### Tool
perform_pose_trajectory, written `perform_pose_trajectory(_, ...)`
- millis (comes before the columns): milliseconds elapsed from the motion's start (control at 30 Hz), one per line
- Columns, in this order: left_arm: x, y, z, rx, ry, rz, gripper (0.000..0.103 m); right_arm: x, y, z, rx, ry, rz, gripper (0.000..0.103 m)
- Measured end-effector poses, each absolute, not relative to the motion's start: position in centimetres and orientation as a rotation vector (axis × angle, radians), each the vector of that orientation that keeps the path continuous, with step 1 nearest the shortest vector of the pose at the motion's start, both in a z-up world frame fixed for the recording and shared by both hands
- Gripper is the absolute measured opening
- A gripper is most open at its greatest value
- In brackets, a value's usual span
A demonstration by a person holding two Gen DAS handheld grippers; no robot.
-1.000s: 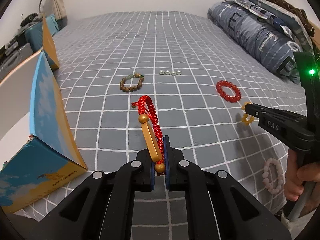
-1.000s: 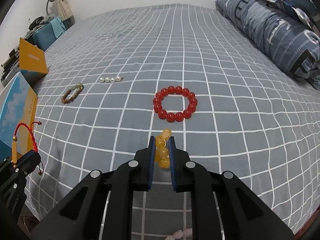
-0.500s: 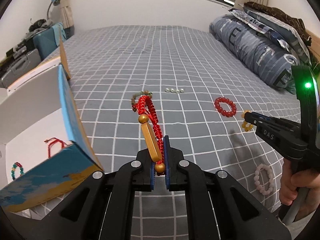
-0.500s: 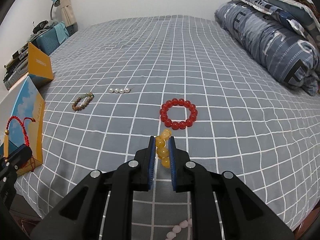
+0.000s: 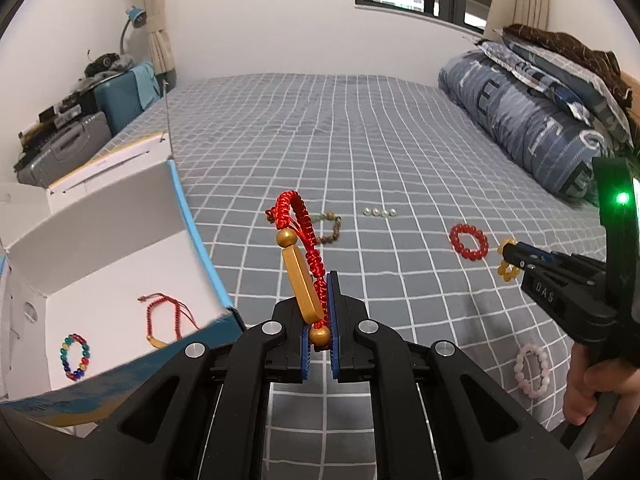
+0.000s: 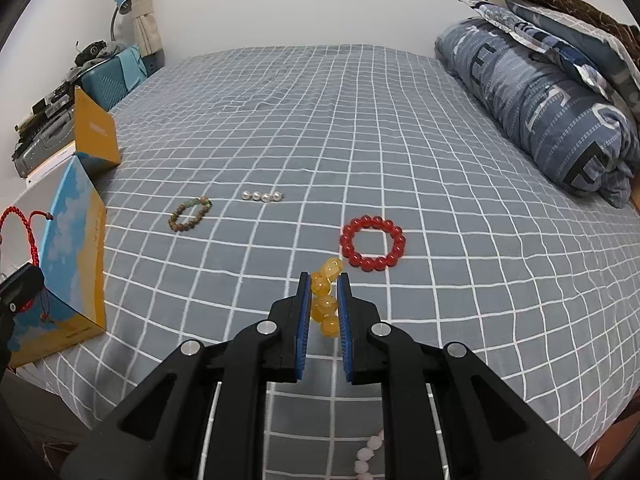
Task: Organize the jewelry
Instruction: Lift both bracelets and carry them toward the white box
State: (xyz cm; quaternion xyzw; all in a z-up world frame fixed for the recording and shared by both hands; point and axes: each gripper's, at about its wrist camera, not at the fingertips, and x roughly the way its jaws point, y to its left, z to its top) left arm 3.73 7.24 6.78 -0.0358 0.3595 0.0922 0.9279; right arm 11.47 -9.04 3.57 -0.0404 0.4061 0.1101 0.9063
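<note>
The left gripper [image 5: 319, 312] is closed down to a narrow slot on a red cord bracelet [image 5: 298, 264], whose gold bar runs lengthwise up and slightly left out of the pads, a gold bead at each end and the red braided loop standing above the tips. Just left of and below that gripper sits an open box [image 5: 120, 280] with a white inside and blue-and-yellow outer walls; on its floor lie a second red cord bracelet [image 5: 166, 316] and a multicoloured bead bracelet [image 5: 75, 356], apart from each other. The right gripper [image 6: 324, 300] is likewise nearly closed, its blue pads pinching an amber bead bracelet [image 6: 325, 300] that hangs edge-on between them, its string of beads running forward and up past the tips. Just ahead and to the right of it a red bead bracelet [image 6: 373, 244] lies flat on the grey checked bedspread [image 6: 360, 120]. Farther ahead and to the left lie a brown bead bracelet [image 6: 189, 214] and a short row of pearls [image 6: 262, 196]. Close under the right gripper, a pink bead bracelet [image 5: 531, 369] rests near the bed's edge. The right hand [image 5: 592, 384] wraps the handle from below, fingers curled.
</note>
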Motion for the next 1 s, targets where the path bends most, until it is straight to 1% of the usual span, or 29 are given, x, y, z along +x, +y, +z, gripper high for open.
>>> perform_pose_trajectory(467, 2.1, 11.2, 9.3, -0.104, 0.701, 0.274, 0.006, 10.5, -3.6, 7.3, -0.081, 0.777, 0.313, 0.012)
perform_pose_trajectory(733, 0.1, 15.9, 10.2, -0.148, 0.689, 0.369, 0.006, 9.7, 1.8, 9.4, -0.107, 0.733, 0.382, 0.012)
perform_pose_trajectory(1000, -2.6, 21.2, 10.2, -0.193, 0.706, 0.484, 0.006, 8.5, 8.2, 10.2, -0.139, 0.718, 0.479, 0.012)
